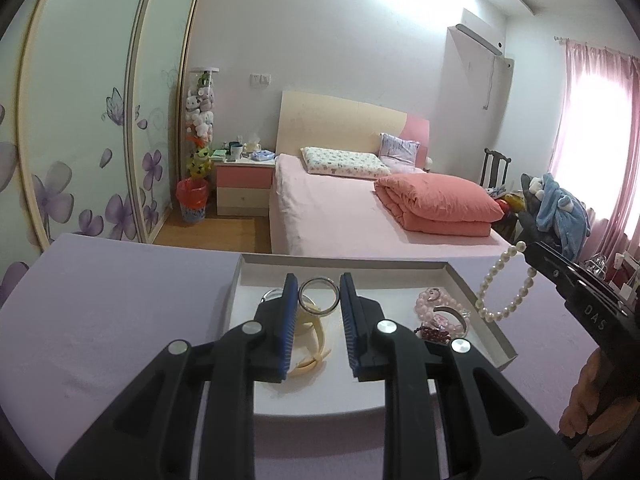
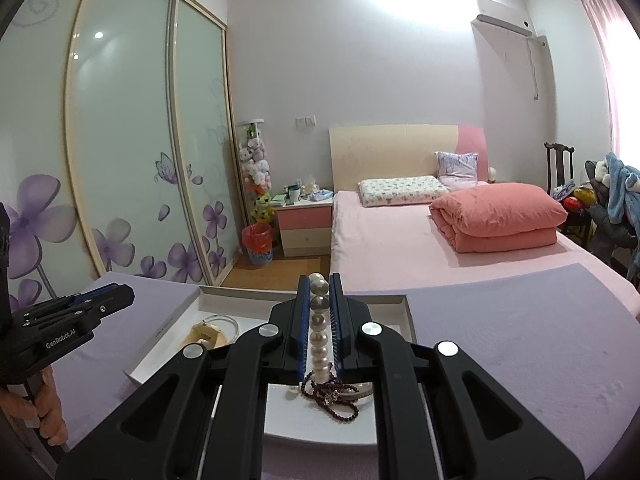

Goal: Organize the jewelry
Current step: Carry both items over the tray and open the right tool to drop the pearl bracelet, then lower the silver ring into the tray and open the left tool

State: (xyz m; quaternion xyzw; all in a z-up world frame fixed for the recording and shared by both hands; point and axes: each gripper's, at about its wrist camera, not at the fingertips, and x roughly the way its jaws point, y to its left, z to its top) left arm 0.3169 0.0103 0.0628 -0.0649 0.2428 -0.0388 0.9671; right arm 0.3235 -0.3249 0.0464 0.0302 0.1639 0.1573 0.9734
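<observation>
A shallow white box tray (image 1: 486, 330) sits on a lavender cloth. My left gripper (image 1: 319, 294) is open above it, its fingers either side of a silver ring bangle (image 1: 319, 297). A cream hair band (image 1: 310, 344), a pink bead bracelet (image 1: 436, 304) and dark red beads (image 1: 434, 334) lie in the tray. My right gripper (image 2: 319, 304) is shut on a white pearl bracelet (image 2: 319, 340), which hangs from it at the tray's right edge in the left wrist view (image 1: 505, 282). The dark red beads (image 2: 332, 398) lie below it.
The lavender cloth (image 2: 520, 344) covers the surface around the tray. A bed with a pink sheet (image 1: 340, 216) and a folded coral quilt (image 1: 436, 202) lies beyond. Sliding wardrobe doors (image 2: 120, 160) stand at the left, a chair with clothes (image 1: 556, 204) at the right.
</observation>
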